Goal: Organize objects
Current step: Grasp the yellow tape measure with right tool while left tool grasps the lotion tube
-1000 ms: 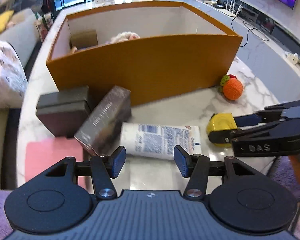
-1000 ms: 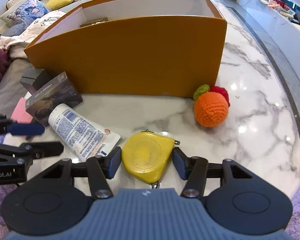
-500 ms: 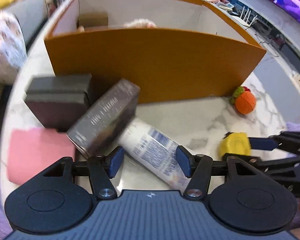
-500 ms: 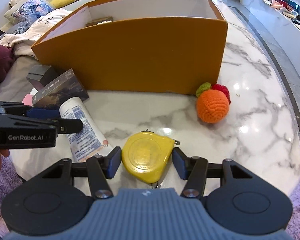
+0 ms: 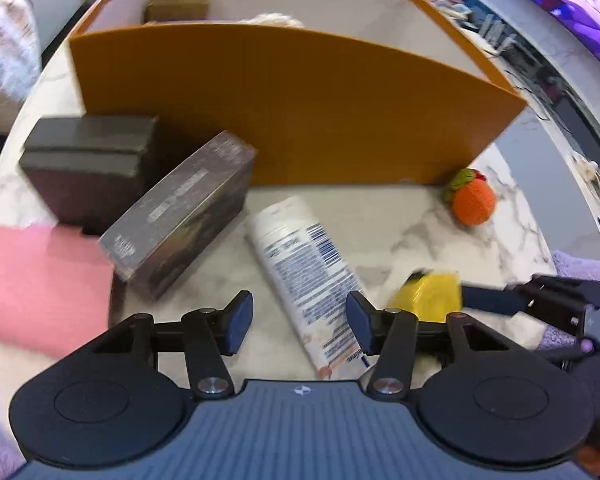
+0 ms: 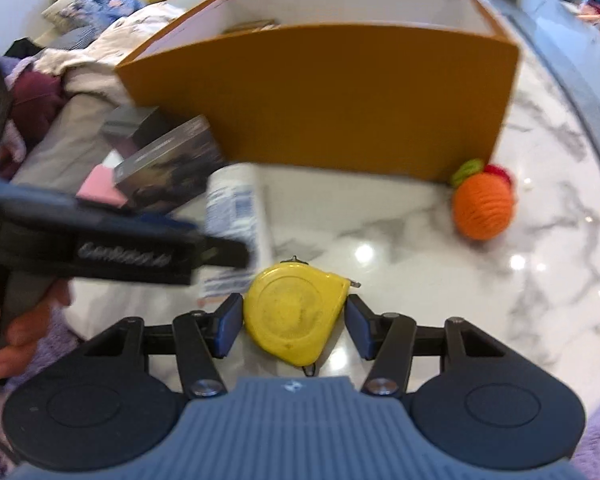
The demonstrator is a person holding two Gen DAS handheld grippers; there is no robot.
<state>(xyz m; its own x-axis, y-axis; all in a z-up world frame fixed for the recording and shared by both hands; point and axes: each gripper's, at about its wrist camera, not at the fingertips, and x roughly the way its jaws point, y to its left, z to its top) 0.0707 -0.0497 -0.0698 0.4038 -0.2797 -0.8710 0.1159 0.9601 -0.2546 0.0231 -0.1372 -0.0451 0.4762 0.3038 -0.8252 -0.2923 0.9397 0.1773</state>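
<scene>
A large orange box [image 5: 300, 112] stands open on the marble table; it also shows in the right wrist view [image 6: 340, 96]. My left gripper [image 5: 298, 322] is open, its jaws on either side of a white tube [image 5: 304, 272] lying on the table. My right gripper [image 6: 294, 326] has both jaws against a yellow tape measure [image 6: 296, 312] resting on the table, which also shows in the left wrist view [image 5: 430, 296]. The left gripper's body [image 6: 112, 244] crosses the right wrist view over the tube [image 6: 236, 208].
A grey printed box [image 5: 184, 220], a black box [image 5: 88, 164] and a pink pad [image 5: 40, 284] lie left of the tube. An orange crochet fruit [image 6: 482, 204] sits by the orange box's right corner. The table edge and a sofa with cushions lie to the left.
My left gripper has swung so the tube now runs lengthwise between its jaws. My right gripper stays on the tape measure and has shifted slightly with it.
</scene>
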